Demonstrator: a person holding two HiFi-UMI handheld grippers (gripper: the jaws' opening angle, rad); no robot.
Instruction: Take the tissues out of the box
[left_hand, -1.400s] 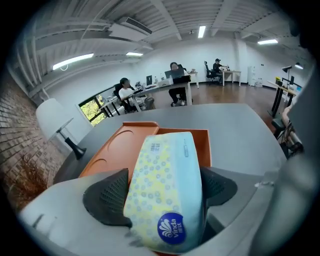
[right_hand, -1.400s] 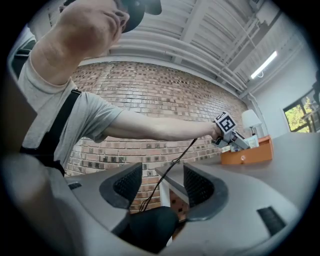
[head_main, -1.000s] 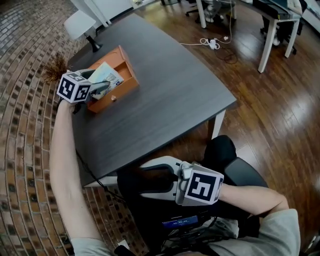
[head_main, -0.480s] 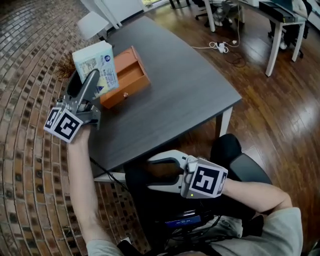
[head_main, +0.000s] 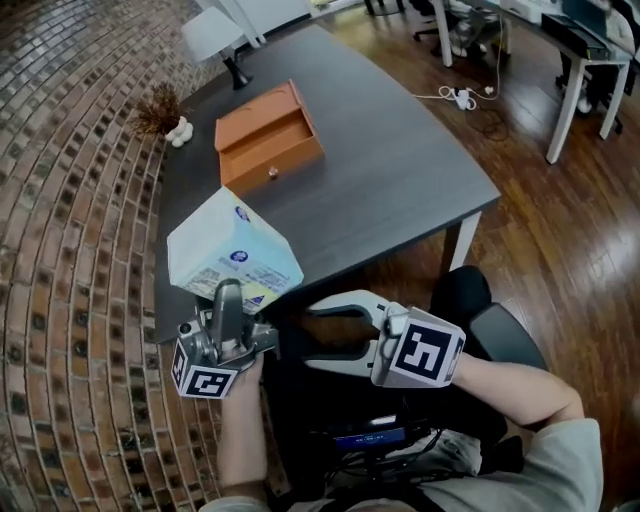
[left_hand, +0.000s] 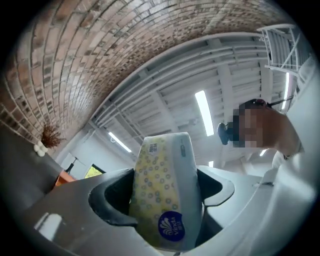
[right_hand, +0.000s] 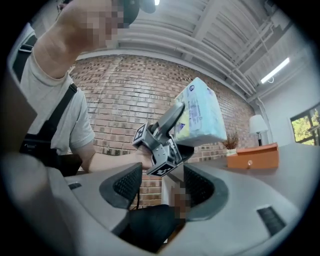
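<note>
One pack (head_main: 232, 252) of tissues is clear of the box (head_main: 268, 137) and in the air, held by the near left corner of the tabletop (head_main: 400, 190). The left tool (head_main: 231, 292) is clenched on it. The left gripper view shows both jaws pressed into the soft wrapper at the pack's lower end, with most of the pack standing up above them. The right tool (head_main: 318, 335) hangs low in front of the person, just beside the left one. Its jaws are apart with nothing between them, and its own view shows only the pack and the left tool beyond the gap.

The box sits well apart from the pack, on the far side of the tabletop, open at the top. Its inside looks bare, though in the head view it is too small to be sure that no second pack lies there.

So the taking-out step appears done, and the step in hand is the carry away from the box. The next move probably calls for a place to put the pack: bring it over bare tabletop, lower it until its base rests flat, then let the left jaws spread. Because the grip is low on a soft, tall pack, it may lean or sag as it travels, so a slow, level move would suit. The right tool is free to steady it, or to hold the box if another reach is needed.
</note>
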